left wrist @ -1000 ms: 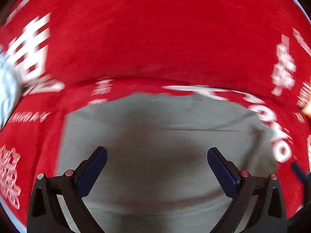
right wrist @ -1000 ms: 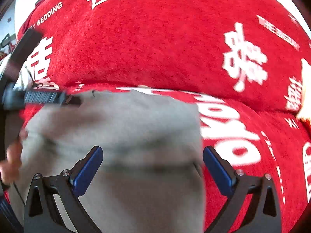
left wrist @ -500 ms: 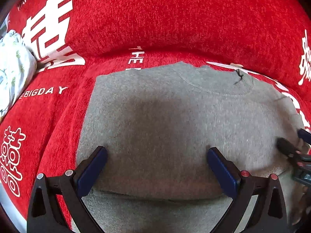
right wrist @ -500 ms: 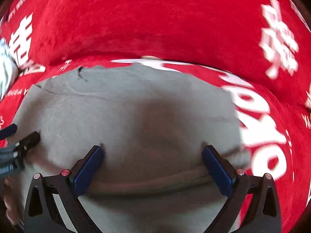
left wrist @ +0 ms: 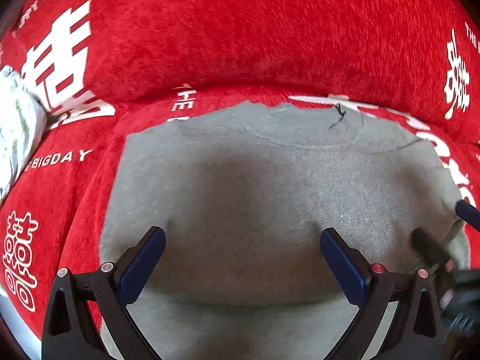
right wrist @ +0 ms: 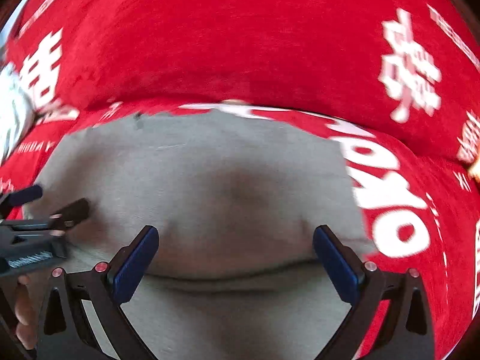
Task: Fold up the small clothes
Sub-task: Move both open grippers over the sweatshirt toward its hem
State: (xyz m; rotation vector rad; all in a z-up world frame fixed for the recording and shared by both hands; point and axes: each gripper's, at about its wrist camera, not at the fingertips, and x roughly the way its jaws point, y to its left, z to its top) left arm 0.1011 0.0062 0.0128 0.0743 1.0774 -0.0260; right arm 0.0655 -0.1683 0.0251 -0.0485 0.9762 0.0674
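Left hand-held gripper (left wrist: 242, 250): jaws spread wide, nothing between the blue pads (left wrist: 144, 267), hovering over the lower-middle of the grey sweater (left wrist: 270, 186). Right hand-held gripper (right wrist: 235, 249): also spread wide, empty, over the same sweater's (right wrist: 210, 180) lower part, toward its right side. In the left wrist view the right hand-held gripper's fingertips (left wrist: 432, 249) show at the sweater's right edge; in the right wrist view the left hand-held gripper (right wrist: 45, 210) shows at the sweater's left edge, with fingers of a hand (right wrist: 22, 315) below it.

Grey sweater lies flat, front up, on a red plush cover (left wrist: 240, 30) with white characters and lettering. Round neckline (left wrist: 315, 138) sits at the sweater's far edge, small dark label mark (left wrist: 337, 117) at the collar. A horizontal fold line (right wrist: 228, 277) crosses the sweater just beyond the pads in both views, with more grey fabric nearer the cameras. Sleeves not clearly visible; the sweater's sides look straight.

Left of the sweater, on the red cover, a white cloth with a green print (left wrist: 18, 132) lies well apart from it. Right wrist view is motion-blurred, so detail there is soft. Cannot tell whether the pads touch the fabric.
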